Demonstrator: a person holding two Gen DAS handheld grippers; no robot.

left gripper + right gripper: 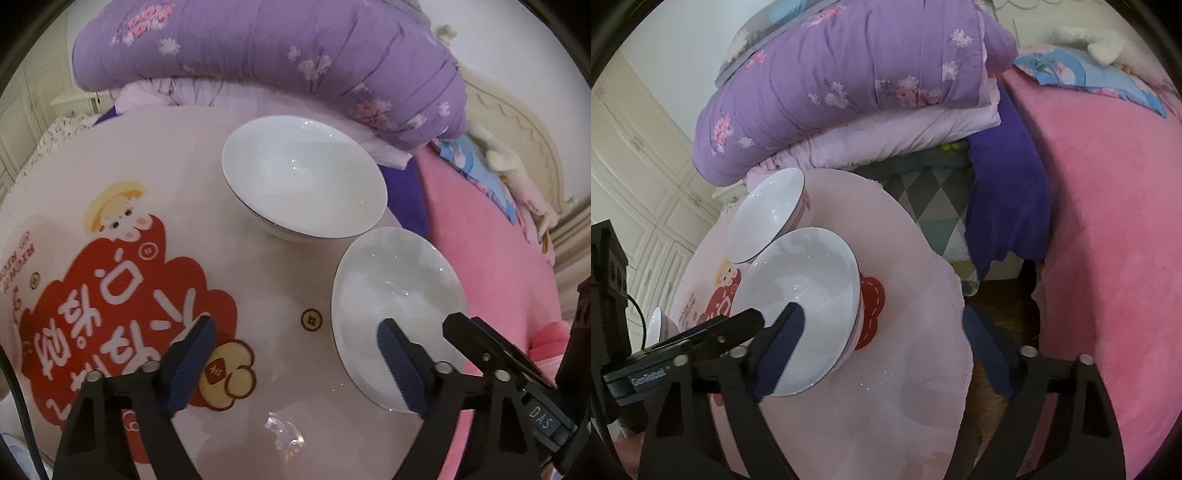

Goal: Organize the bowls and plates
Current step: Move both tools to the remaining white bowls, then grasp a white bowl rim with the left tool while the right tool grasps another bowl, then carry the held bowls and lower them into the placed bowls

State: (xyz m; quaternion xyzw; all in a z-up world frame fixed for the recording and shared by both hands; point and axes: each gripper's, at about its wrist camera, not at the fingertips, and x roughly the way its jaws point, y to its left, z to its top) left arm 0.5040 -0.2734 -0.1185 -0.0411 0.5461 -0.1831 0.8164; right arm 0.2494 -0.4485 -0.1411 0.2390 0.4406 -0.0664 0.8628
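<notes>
Two white bowls stand on a round pink table (155,192) with a red cartoon print. In the left wrist view the far bowl (303,177) is at the centre and the near bowl (395,306) at the lower right. My left gripper (295,354) is open; its right finger (400,373) reaches over the near bowl's rim, while its left finger hovers over the table print. In the right wrist view my right gripper (886,336) is open astride the near bowl's (809,295) right side. Its left finger (783,350) lies over the bowl, and its right finger is past the table's edge.
A third white bowl (657,325) peeks in at the table's left edge. Folded purple quilts (842,81) are piled behind the table. A pink blanket (1108,240) covers the bed on the right, with a gap of dark floor (1001,295) between it and the table. Cream wardrobe doors (639,166) stand at left.
</notes>
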